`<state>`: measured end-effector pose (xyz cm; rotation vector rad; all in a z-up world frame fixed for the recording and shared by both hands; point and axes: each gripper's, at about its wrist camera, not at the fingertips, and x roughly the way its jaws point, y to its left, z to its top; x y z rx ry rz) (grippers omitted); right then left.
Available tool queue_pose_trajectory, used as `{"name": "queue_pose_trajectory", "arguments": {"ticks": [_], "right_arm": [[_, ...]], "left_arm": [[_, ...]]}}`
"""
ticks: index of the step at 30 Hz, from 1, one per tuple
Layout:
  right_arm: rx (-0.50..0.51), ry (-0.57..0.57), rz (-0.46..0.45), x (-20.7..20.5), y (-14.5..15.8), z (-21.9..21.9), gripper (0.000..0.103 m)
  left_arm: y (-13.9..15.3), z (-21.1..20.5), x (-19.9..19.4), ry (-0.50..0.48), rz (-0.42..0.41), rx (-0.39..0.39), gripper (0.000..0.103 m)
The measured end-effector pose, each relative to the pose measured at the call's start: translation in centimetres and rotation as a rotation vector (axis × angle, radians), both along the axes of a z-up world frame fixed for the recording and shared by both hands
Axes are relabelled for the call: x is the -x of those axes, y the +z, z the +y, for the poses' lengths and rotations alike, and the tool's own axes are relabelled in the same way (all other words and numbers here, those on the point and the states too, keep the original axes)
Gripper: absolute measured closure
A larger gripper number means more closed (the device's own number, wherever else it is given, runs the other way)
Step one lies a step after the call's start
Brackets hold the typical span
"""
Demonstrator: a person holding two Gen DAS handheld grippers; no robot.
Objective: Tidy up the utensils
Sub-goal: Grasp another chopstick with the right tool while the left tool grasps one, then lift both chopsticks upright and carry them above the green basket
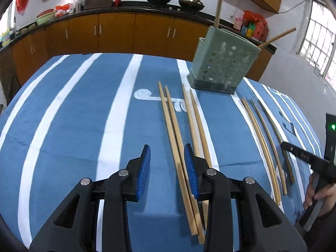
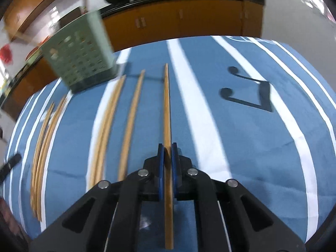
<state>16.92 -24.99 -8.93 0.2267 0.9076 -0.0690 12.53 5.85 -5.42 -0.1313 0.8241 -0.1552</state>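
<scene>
Several wooden chopsticks lie on a blue-and-white striped cloth. My left gripper (image 1: 167, 157) is open, low over the cloth, with one pair of chopsticks (image 1: 176, 138) running between its blue pads. Another pair (image 1: 196, 126) lies just right of it. My right gripper (image 2: 167, 155) is shut on a single chopstick (image 2: 167, 105) that points away from me. A pale green perforated utensil holder (image 1: 222, 63) stands at the far side with two chopsticks sticking out; it also shows in the right wrist view (image 2: 82, 56). More chopsticks (image 2: 109, 121) lie left of the held one.
The striped cloth (image 1: 73, 126) covers the table, with a music-note print (image 2: 252, 92) on its right part. Kitchen cabinets (image 1: 117, 33) and a counter with woks run behind the table. The right gripper and the hand holding it show at the right edge of the left wrist view (image 1: 310, 163).
</scene>
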Motion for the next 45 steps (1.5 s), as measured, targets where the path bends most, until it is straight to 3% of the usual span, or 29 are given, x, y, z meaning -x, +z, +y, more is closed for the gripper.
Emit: {"name": "queue_pose_trajectory", "arguments": {"ticks": [8,18,21,29,40,45], "right_arm": [[0.009,0.005,-0.006,0.0,-0.2,-0.3,0.095],[0.041,0.029,-0.002,0.1,-0.1,0.3,0.092],[0.059,0.04,-0.004,-0.1,-0.2,0.8,0.091],[0.044,0.045,-0.022,-1.5,-0.2,-0.1,0.095],[0.047,0.038,-0.047,-1.7,-0.4,-0.3,0.095],[0.053,0.038,-0.046,-1.8,-0.4,-0.2,0.095]], "left_arm": [[-1.6,-1.4,-0.2,-0.046,0.048,-0.033,0.083],[-2.4,-2.6,-0.9,-0.029,0.074,-0.131,0.088],[-2.5,-2.8,-1.4,-0.013,0.074,-0.148,0.095],[-2.3,0.2,-3.8,0.058,0.083,-0.109,0.096],[-2.6,1.2,-3.9,0.054,0.063,-0.029,0.095],[-2.6,1.3,-4.0,0.054,0.063,-0.03,0.095]]}}
